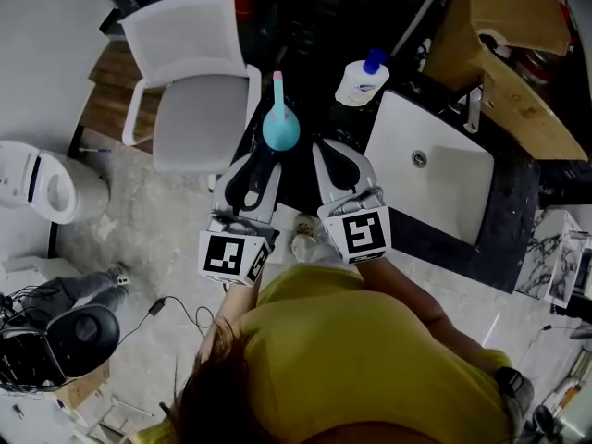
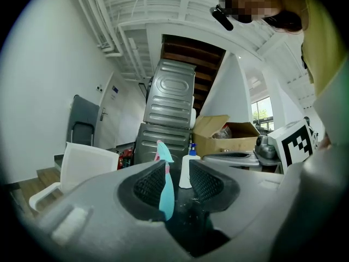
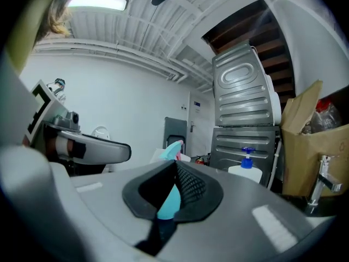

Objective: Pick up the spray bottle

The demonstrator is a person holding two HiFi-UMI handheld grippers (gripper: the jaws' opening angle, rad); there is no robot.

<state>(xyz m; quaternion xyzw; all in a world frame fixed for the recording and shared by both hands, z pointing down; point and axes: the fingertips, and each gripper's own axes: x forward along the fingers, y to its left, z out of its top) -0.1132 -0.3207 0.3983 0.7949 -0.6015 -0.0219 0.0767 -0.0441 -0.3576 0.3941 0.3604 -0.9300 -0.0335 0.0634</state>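
A teal spray bottle [image 1: 280, 128] with a pink nozzle stands upright on the dark counter [image 1: 298, 185], just beyond both grippers. My left gripper [image 1: 262, 160] points at its base from the near left, jaws open a narrow gap with nothing between the pads. In the left gripper view the bottle [image 2: 165, 192] shows straight ahead through that gap [image 2: 179, 171]. My right gripper [image 1: 321, 146] lies beside it on the right, its tips together and empty. From the right gripper view [image 3: 175, 165] the bottle [image 3: 173, 149] rises just behind the tips.
A white pump bottle with a blue cap [image 1: 361, 81] stands further back on the counter. A white sink [image 1: 444, 183] lies to the right, with cardboard boxes [image 1: 509, 26] behind it. A white chair [image 1: 190, 72] stands left of the counter and a white toilet [image 1: 46, 183] at far left.
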